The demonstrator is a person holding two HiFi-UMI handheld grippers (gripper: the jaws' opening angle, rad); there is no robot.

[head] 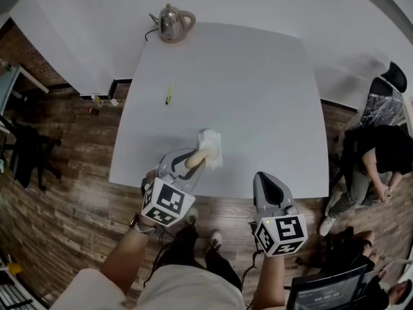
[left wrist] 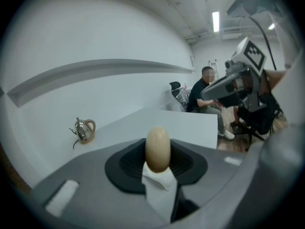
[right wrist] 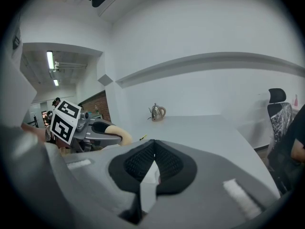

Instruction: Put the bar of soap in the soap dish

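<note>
Head view: the left gripper (head: 188,165) holds the soap (head: 197,159) above the table's (head: 258,95) near edge, just beside a white item (head: 211,148). Left gripper view: jaws clamp the soap upright. Right gripper view: the right gripper (right wrist: 152,157) is closed, empty.

Table (head: 258,95) is mostly bare. The whole right half and the centre are open, with a free run from near edge to far edge.

Obstacles:
- kettle (head: 171,23) on the far left corner
- pen (head: 169,94) near the left edge, about midway
- soap dish (head: 210,146) by the near edge, left of centre
- left gripper (head: 192,163) with soap (head: 199,158) crowding the dish's near side

Seated person (head: 381,157) and chair (head: 387,86) sit off the right edge.
</note>
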